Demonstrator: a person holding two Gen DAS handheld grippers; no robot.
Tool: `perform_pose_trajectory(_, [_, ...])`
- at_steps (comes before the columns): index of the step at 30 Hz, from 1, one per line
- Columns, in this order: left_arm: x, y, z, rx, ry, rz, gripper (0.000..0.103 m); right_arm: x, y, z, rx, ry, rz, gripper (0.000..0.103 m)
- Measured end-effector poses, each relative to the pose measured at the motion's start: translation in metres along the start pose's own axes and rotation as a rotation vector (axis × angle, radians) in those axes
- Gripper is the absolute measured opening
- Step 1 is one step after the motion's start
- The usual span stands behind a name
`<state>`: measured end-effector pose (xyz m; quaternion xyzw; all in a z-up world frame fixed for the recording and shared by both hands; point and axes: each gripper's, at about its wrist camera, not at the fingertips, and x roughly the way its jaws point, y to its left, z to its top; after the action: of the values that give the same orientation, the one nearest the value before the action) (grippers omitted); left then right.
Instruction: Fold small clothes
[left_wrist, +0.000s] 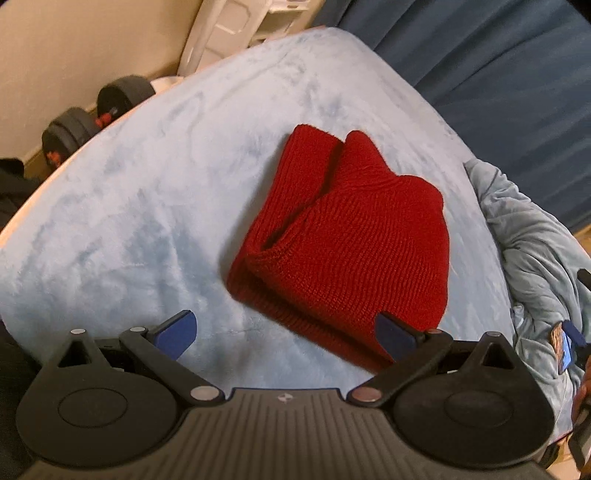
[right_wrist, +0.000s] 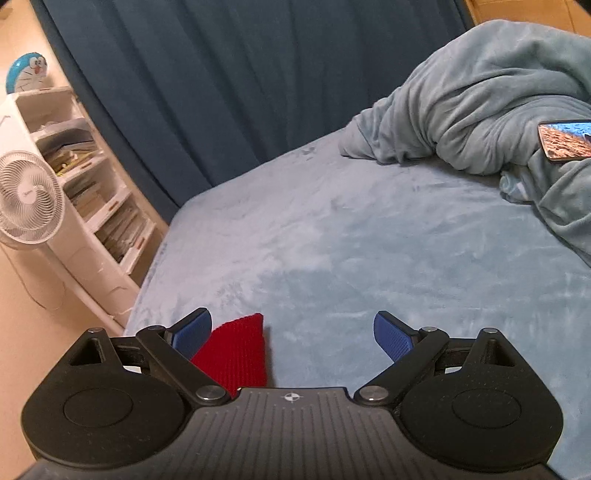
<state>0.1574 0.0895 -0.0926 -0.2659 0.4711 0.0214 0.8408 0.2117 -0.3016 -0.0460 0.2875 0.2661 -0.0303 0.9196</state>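
A red knitted garment (left_wrist: 343, 236) lies folded on the light blue bed cover (left_wrist: 147, 206), its near corner just in front of my left gripper (left_wrist: 284, 334). The left gripper is open and empty, its right blue pad (left_wrist: 393, 338) over the garment's near edge. In the right wrist view only one red corner of the garment (right_wrist: 236, 354) shows, close to the left finger. My right gripper (right_wrist: 293, 338) is open and empty, above the bed cover (right_wrist: 369, 240).
A crumpled blue-grey blanket (right_wrist: 480, 118) with a phone (right_wrist: 565, 140) on it lies at the bed's right side. A dark blue curtain (right_wrist: 221, 74) hangs behind. A white shelf unit (right_wrist: 92, 206) and fan (right_wrist: 26, 203) stand left of the bed. Dumbbells (left_wrist: 96, 114) lie on the floor.
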Motion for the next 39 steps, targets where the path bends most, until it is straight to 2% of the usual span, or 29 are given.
perform_pose_trajectory(4, [0.012, -0.003, 0.006, 0.019, 0.057, -0.019, 0.103, 0.011, -0.043, 0.017, 0.135, 0.004, 0.054, 0.095])
perform_pose_trajectory(6, [0.021, -0.013, 0.016, 0.053, 0.11, -0.003, 0.103, 0.006, -0.055, 0.03, 0.123, -0.032, 0.049, 0.094])
perform_pose_trajectory(8, [0.023, -0.025, 0.027, 0.087, 0.138, 0.012, 0.103, -0.008, -0.058, 0.047, 0.038, -0.089, -0.014, 0.094])
perform_pose_trajectory(9, [0.022, -0.031, 0.033, 0.1, 0.148, 0.016, 0.103, -0.018, -0.062, 0.059, 0.039, -0.109, -0.028, 0.094])
perform_pose_trajectory(10, [0.022, -0.037, 0.039, 0.106, 0.16, 0.023, 0.103, -0.03, -0.071, 0.072, 0.115, -0.132, -0.012, 0.094])
perform_pose_trajectory(11, [0.021, -0.042, 0.046, 0.107, 0.17, 0.025, 0.103, -0.042, -0.085, 0.087, 0.278, -0.16, 0.055, 0.094])
perform_pose_trajectory(12, [0.02, -0.047, 0.051, 0.11, 0.173, 0.024, 0.103, -0.058, -0.099, 0.102, 0.471, -0.227, 0.138, 0.095])
perform_pose_trajectory(13, [0.02, -0.053, 0.055, 0.121, 0.175, 0.024, 0.103, -0.073, -0.102, 0.118, 0.548, -0.321, 0.184, 0.099])
perform_pose_trajectory(14, [0.021, -0.059, 0.06, 0.142, 0.176, 0.022, 0.103, -0.084, -0.093, 0.135, 0.466, -0.387, 0.172, 0.099])
perform_pose_trajectory(16, [0.025, -0.07, 0.067, 0.183, 0.163, 0.023, 0.103, -0.093, -0.07, 0.154, 0.243, -0.429, 0.142, 0.099])
perform_pose_trajectory(18, [0.029, -0.074, 0.069, 0.18, 0.135, 0.016, 0.103, -0.086, -0.056, 0.154, 0.165, -0.397, 0.155, 0.101])
perform_pose_trajectory(20, [0.031, -0.074, 0.069, 0.151, 0.105, 0.006, 0.103, -0.067, -0.048, 0.142, 0.16, -0.304, 0.184, 0.101])
perform_pose_trajectory(25, [0.015, -0.063, 0.046, 0.101, 0.019, 0.009, 0.103, -0.036, -0.016, 0.082, 0.11, -0.131, 0.185, 0.1])
perform_pose_trajectory(28, [-0.004, -0.055, 0.023, 0.104, 0.008, 0.034, 0.103, -0.05, 0.005, 0.045, 0.072, -0.086, 0.176, 0.1])
perform_pose_trajectory(31, [-0.027, -0.046, 0.004, 0.099, 0.028, 0.026, 0.103, -0.069, 0.024, 0.025, 0.079, -0.024, 0.138, 0.1])
perform_pose_trajectory(33, [-0.039, -0.042, -0.003, 0.103, 0.033, -0.007, 0.103, -0.079, 0.036, 0.022, 0.076, 0.001, 0.156, 0.1])
perform_pose_trajectory(35, [-0.046, -0.041, -0.004, 0.122, 0.012, -0.01, 0.103, -0.086, 0.046, 0.023, 0.056, -0.009, 0.162, 0.1])
perform_pose_trajectory(37, [-0.048, -0.038, -0.005, 0.104, -0.007, 0.007, 0.103, -0.077, 0.048, 0.025, 0.053, -0.008, 0.148, 0.101])
perform_pose_trajectory(39, [-0.041, -0.034, -0.004, 0.073, 0.005, 0.001, 0.103, -0.056, 0.041, 0.022, 0.059, 0.041, 0.139, 0.101])
